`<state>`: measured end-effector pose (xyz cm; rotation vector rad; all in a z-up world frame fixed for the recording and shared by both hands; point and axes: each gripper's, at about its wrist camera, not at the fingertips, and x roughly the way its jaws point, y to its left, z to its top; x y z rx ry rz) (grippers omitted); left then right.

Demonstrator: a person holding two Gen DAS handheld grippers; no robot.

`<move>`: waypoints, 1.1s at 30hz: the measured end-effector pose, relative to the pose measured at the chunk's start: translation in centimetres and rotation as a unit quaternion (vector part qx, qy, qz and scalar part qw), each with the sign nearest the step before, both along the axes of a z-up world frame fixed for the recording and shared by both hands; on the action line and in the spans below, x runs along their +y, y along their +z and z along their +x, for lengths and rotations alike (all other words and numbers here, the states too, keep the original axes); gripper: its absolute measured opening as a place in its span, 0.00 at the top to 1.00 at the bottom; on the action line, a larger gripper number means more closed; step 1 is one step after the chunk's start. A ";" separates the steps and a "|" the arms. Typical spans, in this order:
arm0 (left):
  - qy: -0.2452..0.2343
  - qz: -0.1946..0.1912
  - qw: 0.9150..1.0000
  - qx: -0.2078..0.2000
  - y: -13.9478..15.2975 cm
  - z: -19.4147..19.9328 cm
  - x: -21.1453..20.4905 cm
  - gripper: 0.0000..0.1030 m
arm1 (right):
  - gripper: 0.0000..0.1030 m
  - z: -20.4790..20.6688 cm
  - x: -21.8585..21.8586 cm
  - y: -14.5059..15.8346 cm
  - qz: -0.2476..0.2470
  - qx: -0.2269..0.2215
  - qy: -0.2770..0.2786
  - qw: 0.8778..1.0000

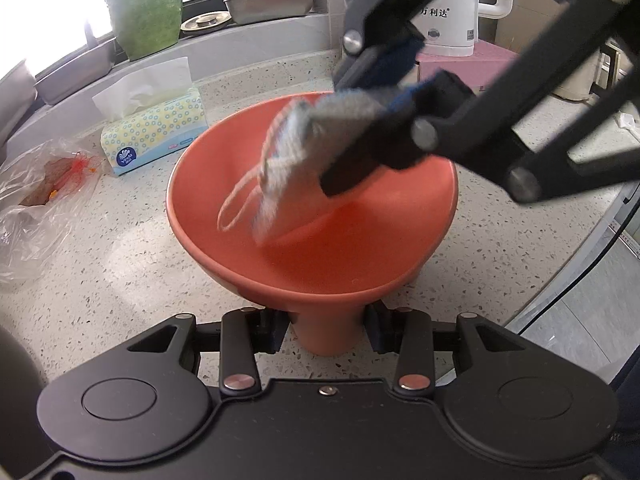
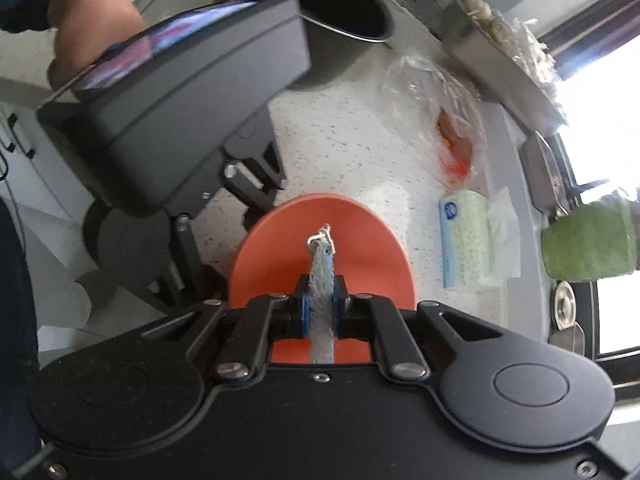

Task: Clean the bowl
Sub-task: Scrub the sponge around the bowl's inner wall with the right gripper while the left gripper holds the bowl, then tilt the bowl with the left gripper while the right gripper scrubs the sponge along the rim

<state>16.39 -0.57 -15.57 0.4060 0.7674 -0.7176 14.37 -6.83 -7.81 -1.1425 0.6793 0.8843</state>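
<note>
One terracotta-orange footed plastic bowl (image 1: 312,248) stands on the pale speckled stone counter (image 1: 120,264). The left gripper (image 1: 328,330) sits nearest the left wrist camera, its two blue-padded fingers closed against either side of the bowl's narrow foot; the foot's base is partly hidden between them. Over the bowl's hollow, the right gripper (image 1: 360,120) reaches in from the upper right, its two fingers clamped on one grey-and-blue mesh scouring pad (image 1: 296,148). The pad is motion-blurred, and whether its lower corner touches the bowl's inner wall cannot be told. One string loop (image 1: 236,206) dangles from it inside the bowl.

From the right wrist view the pad (image 2: 322,300) shows edge-on between the two pads, with the bowl (image 2: 360,240) beneath and its near rim cut off by the gripper body.

Further back on the counter lie one patterned blue-and-yellow tissue pack (image 1: 156,136) and one crumpled clear plastic bag (image 1: 36,200) with orange scraps inside, hard to make out. Beyond these, one green textured pot (image 1: 144,8) stands by the window, cut off at the top, beside two steel trays (image 1: 272,4), one round steel lid (image 1: 206,22) and one white electric kettle (image 1: 452,20).
</note>
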 end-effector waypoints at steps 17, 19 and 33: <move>-0.013 -0.001 1.000 0.007 0.1 0.0 0.2 0.63 | 0.89 0.8 -2.5 1.3 -0.017 0.031 -0.032 0.999; -0.020 -0.001 1.000 0.014 0.2 0.2 0.3 0.63 | 0.89 2.1 -3.0 1.8 0.004 0.048 -0.067 0.997; -0.040 0.033 0.997 0.057 0.7 1.5 -0.2 0.63 | 0.89 5.9 -4.7 3.1 0.085 0.104 -0.184 0.974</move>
